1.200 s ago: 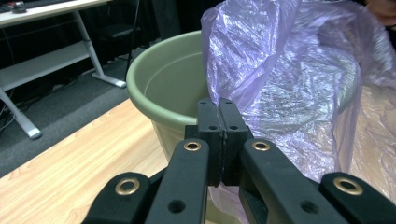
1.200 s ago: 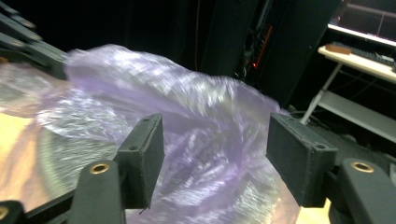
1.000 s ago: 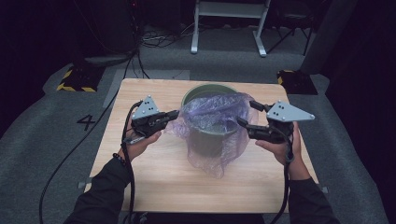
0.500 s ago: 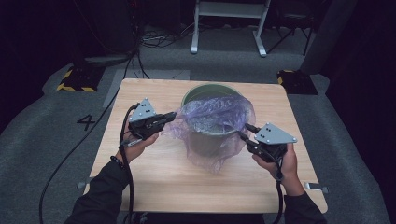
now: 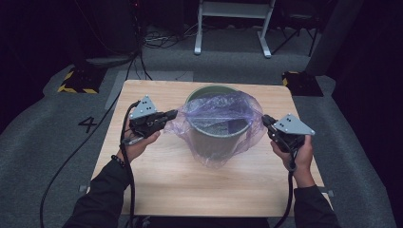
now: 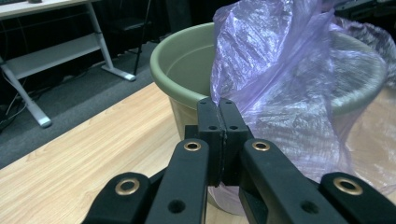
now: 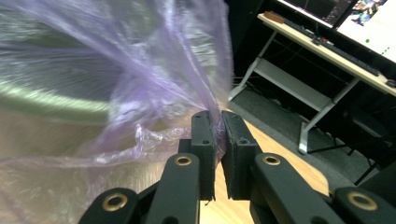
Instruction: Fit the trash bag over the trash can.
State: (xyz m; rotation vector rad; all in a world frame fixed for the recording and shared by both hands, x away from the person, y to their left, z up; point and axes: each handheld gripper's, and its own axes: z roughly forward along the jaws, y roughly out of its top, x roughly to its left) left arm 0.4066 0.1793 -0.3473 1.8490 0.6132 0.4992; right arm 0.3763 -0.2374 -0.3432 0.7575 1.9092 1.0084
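A green bucket (image 5: 209, 91) stands in the middle of the wooden table (image 5: 190, 175), with a thin purple plastic bag (image 5: 223, 108) draped in and over it. My left gripper (image 5: 173, 114) is at the bucket's left side, shut on the bag's edge (image 6: 280, 84), jaws pressed together (image 6: 219, 105) beside the rim (image 6: 182, 60). My right gripper (image 5: 264, 119) is at the bucket's right side, below the rim. Its jaws have just been closing and now pinch a fold of the bag (image 7: 140, 70) between the pads (image 7: 217, 119).
A white metal desk frame (image 5: 233, 23) stands on the grey floor behind the table. A yellow-and-black striped block (image 5: 76, 81) and a painted 4 (image 5: 89, 124) lie on the floor at the left. Cables trail from both grippers off the table's near edge.
My right gripper has dropped and pulled outward to the right of the bucket, its jaws closing on the bag, which now stretches down over the right rim. The left gripper has kept still.
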